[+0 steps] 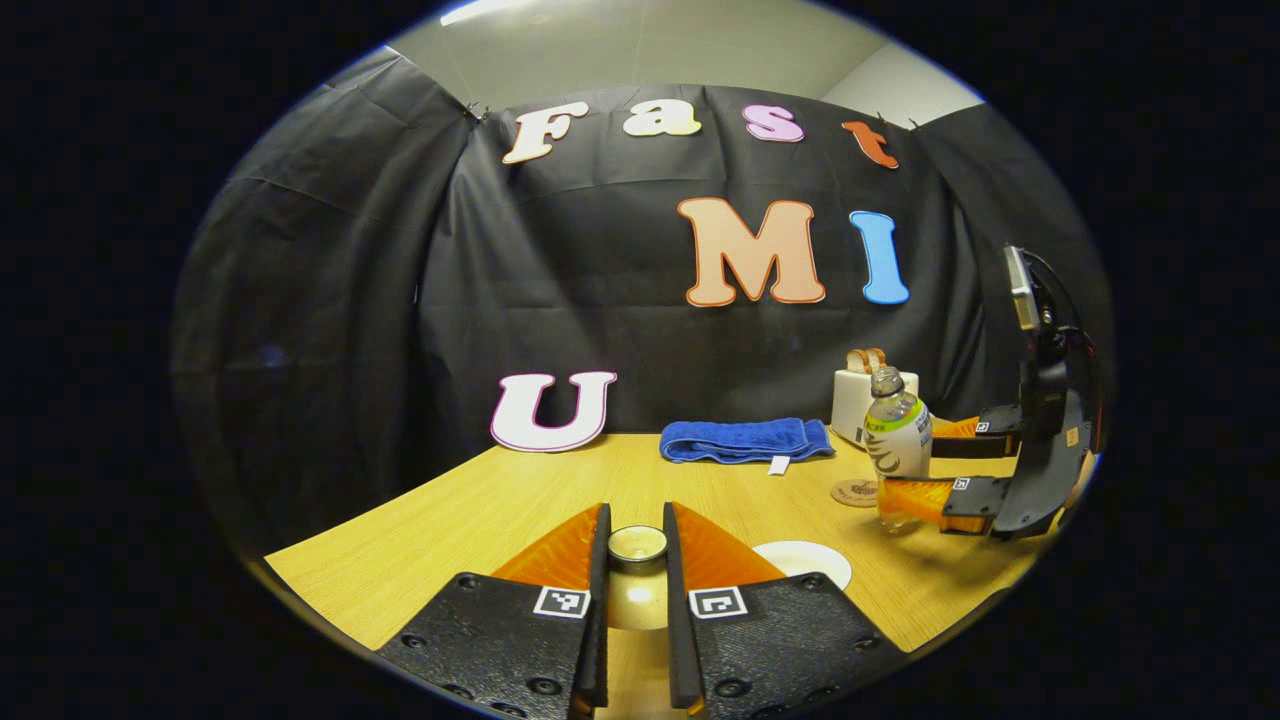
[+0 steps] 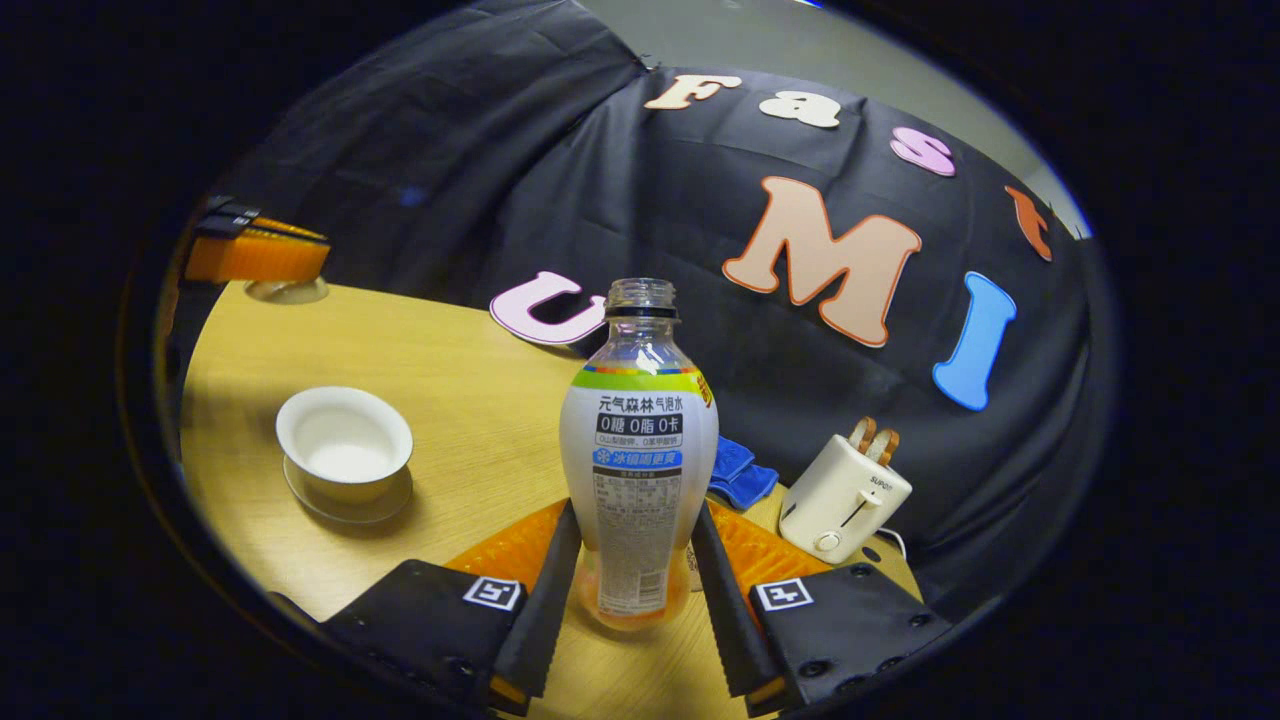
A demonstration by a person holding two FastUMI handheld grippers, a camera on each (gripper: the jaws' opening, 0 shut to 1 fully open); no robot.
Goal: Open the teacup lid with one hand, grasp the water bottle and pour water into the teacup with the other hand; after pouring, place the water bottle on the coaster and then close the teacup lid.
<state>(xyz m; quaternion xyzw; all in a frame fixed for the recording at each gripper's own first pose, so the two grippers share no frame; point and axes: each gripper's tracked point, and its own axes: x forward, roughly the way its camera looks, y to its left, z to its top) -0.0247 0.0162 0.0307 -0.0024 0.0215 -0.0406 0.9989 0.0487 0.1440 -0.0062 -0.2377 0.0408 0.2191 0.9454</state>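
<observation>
The clear plastic water bottle [image 2: 638, 450] with a white label stands upright and uncapped, clamped low between two fingers, just beside the round brown coaster [image 1: 855, 492]. The white porcelain teacup [image 2: 344, 443] sits open on its saucer. Its small round lid [image 1: 637, 545] is held apart.

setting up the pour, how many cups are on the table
1: the white cup on its saucer, uncovered, on the table left of the bottle in the right gripper view. Its lid is held between the left gripper's jaws. Others may be out of view.
</observation>
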